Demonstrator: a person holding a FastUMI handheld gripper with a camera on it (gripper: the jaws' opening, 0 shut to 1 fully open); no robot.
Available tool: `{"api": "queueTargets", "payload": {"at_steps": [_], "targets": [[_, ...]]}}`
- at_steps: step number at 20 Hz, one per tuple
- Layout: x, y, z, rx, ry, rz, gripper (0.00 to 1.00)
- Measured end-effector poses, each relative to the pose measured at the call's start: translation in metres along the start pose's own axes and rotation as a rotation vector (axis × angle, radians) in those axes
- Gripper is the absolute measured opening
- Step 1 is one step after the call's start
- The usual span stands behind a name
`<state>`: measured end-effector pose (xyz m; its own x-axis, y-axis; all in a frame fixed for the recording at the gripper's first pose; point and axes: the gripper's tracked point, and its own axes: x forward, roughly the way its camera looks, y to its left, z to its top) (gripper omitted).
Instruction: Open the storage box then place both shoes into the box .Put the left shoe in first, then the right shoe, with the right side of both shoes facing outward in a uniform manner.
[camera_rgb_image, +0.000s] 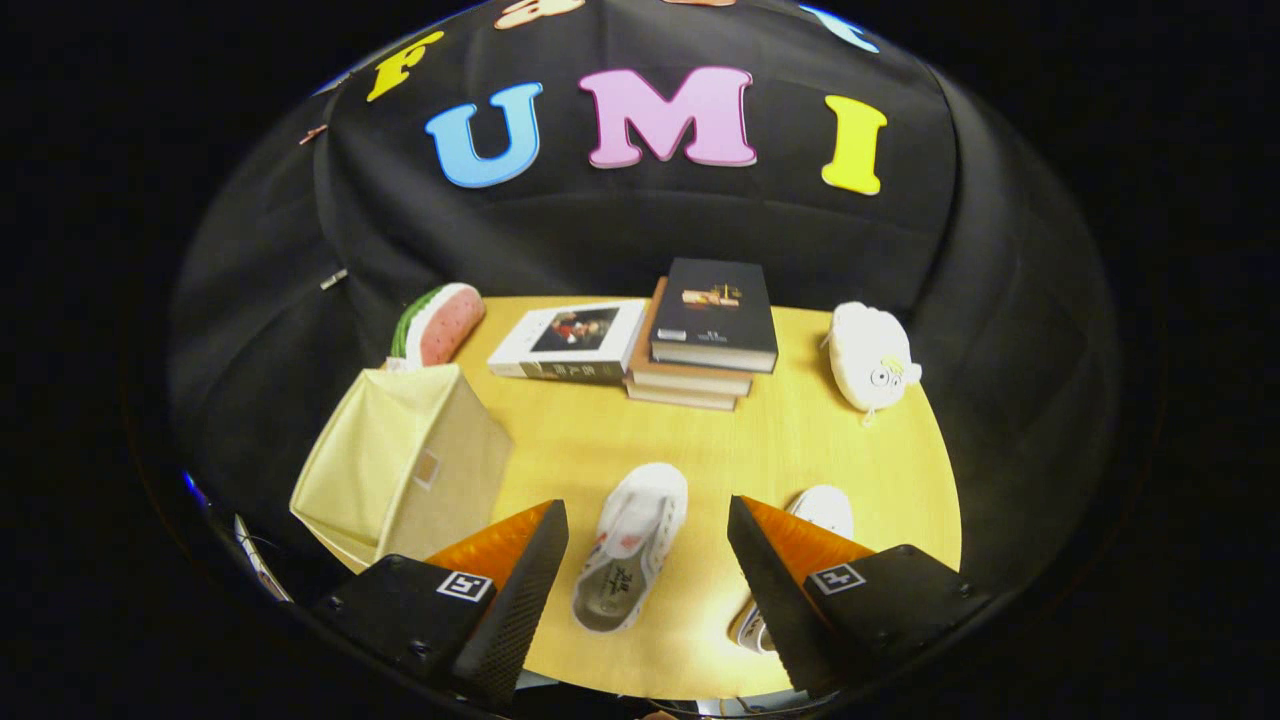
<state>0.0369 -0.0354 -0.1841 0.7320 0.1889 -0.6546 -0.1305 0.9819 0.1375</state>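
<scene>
The gripper (647, 520) was held above the near part of a round wooden table (800, 440). Its two fingers were spread wide apart, and nothing was pinched between them.

One white shoe (632, 545) was seen lying flat on the table in the gap between the fingers, closer to the left finger, with its open top facing up. A second white shoe (825, 508) was seen to the right of the first shoe, partly hidden behind the right finger. The two shoes were apart and not touching.

The storage box (405, 462), made of pale yellow cloth, was seen to the left of the first shoe, at the table's edge. Its lid was shut.

Beyond the first shoe, a stack of books (700, 350) was seen at the far side of the table, with a white book (570, 342) just beside the stack. A watermelon-slice toy (438, 322) was seen behind the box. A white plush toy (870, 355) was seen far beyond the second shoe.
</scene>
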Motion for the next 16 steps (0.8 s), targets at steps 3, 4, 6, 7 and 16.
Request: {"api": "queueTargets", "payload": {"at_steps": [3,4,6,7,16], "targets": [[0.018,-0.002,-0.035,-0.005,0.087,0.010,0.99],[0.024,-0.001,-0.045,-0.012,0.110,0.021,0.99],[0.036,0.001,-0.060,-0.029,0.143,0.036,0.99],[0.041,-0.002,-0.066,-0.047,0.156,0.029,0.99],[0.110,-0.022,-0.096,-0.075,0.243,-0.019,0.99]]}}
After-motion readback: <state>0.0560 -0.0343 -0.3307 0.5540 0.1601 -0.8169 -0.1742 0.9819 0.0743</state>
